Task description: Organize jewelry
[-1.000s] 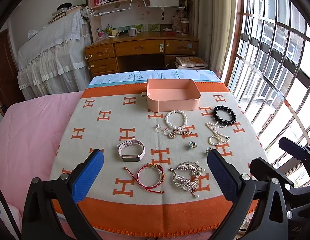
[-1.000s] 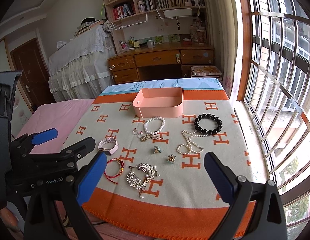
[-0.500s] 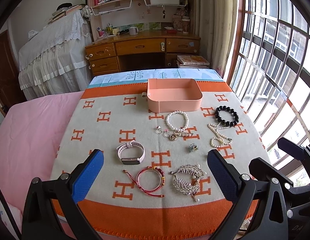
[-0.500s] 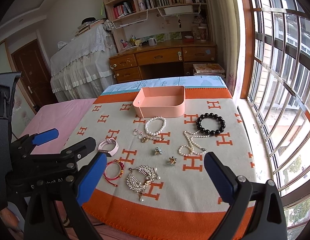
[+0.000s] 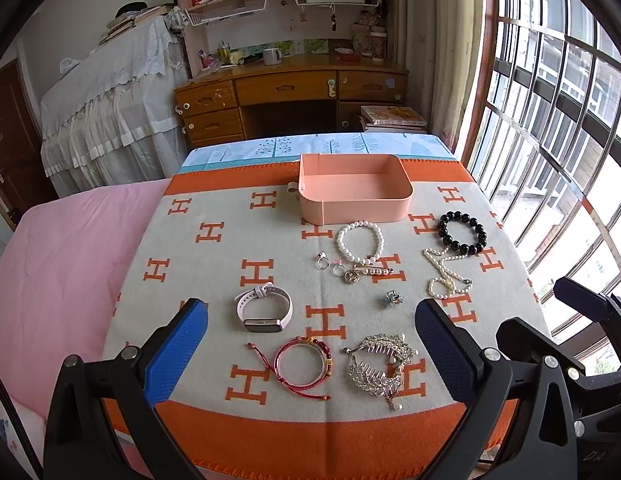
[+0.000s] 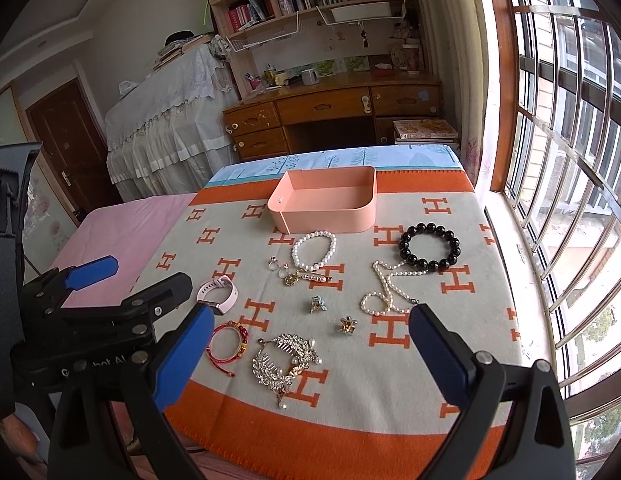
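Jewelry (image 5: 358, 276) lies spread on the blanket (image 5: 214, 264) before the pink box (image 5: 352, 188); left hand-held gripper (image 5: 310, 344) and right hand-held gripper (image 6: 310, 344) both gape apart, holding nothing.

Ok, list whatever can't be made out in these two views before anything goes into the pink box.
- Flower earring: clear in the right wrist view; in the left wrist view the left gripper's right finger hides it.
- Rings: too small in both views to tell stones or settings.
- Pink box floor: near wall hides its front strip in both views.
- Pink watch: partly behind the left gripper in the right wrist view.
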The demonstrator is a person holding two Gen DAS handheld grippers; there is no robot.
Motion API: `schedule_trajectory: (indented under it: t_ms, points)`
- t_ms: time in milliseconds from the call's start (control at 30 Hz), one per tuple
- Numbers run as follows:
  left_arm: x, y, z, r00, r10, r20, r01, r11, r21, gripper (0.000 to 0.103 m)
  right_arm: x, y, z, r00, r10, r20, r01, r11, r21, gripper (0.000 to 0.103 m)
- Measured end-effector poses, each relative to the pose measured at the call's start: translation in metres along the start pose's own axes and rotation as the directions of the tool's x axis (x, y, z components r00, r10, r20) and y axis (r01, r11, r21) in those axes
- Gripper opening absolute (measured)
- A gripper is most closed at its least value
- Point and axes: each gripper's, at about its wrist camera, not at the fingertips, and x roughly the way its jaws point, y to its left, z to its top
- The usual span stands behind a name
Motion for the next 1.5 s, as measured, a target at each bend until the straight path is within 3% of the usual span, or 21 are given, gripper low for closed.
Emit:
schedule_trajectory:
  t_ms: [467,633,833,933,1033,1167,1233,1333,1500]
  points:
    - [0.021,-0.004,0.021,0.998,-0.019,-0.056,0.021,0.999,0.027,0.102,0.004,-0.011,0.019,1.0,0.018,-0.004,-0.018,1.0,-0.007,0.098]
    - [0.035,0.001,0.05,0.994,-0.06,-0.093,0.064,0.997,0.043,0.102,-0.001,-0.026,0.05,0.999,0.036,-0.001,-0.036,0.999,0.013,0.096]
    - [0.064,0.017,0.087,0.972,-0.198,-0.126,0.193,0.98,-0.048,0.102,0.004,-0.049,0.094,1.0,-0.015,0.006,0.015,1.0,0.014,0.095]
    - [0.082,0.021,0.103,0.972,-0.186,-0.14,0.178,0.982,-0.069,0.102,0.021,-0.064,0.11,0.999,-0.03,-0.029,0.03,0.999,0.028,0.09]
    - [0.107,0.015,0.114,0.964,-0.169,-0.206,0.163,0.986,-0.045,0.102,0.049,-0.084,0.12,0.995,-0.038,-0.095,0.044,0.997,0.063,0.081]
    - [0.149,0.001,0.114,0.943,-0.129,-0.308,0.139,0.99,0.011,0.102,0.1,-0.111,0.119,0.974,-0.032,-0.223,0.06,0.991,0.119,0.066]
    - [0.17,-0.004,0.109,0.928,-0.127,-0.35,0.145,0.989,0.024,0.102,0.128,-0.123,0.114,0.955,-0.01,-0.296,0.059,0.985,0.159,0.054]
    - [0.2,-0.009,0.104,0.917,-0.112,-0.382,0.134,0.99,0.032,0.102,0.165,-0.136,0.105,0.927,0.007,-0.375,0.074,0.977,0.199,0.044]
    - [0.238,-0.012,0.099,0.907,-0.095,-0.41,0.127,0.991,0.051,0.102,0.202,-0.137,0.088,0.893,0.002,-0.45,0.096,0.976,0.194,0.042]
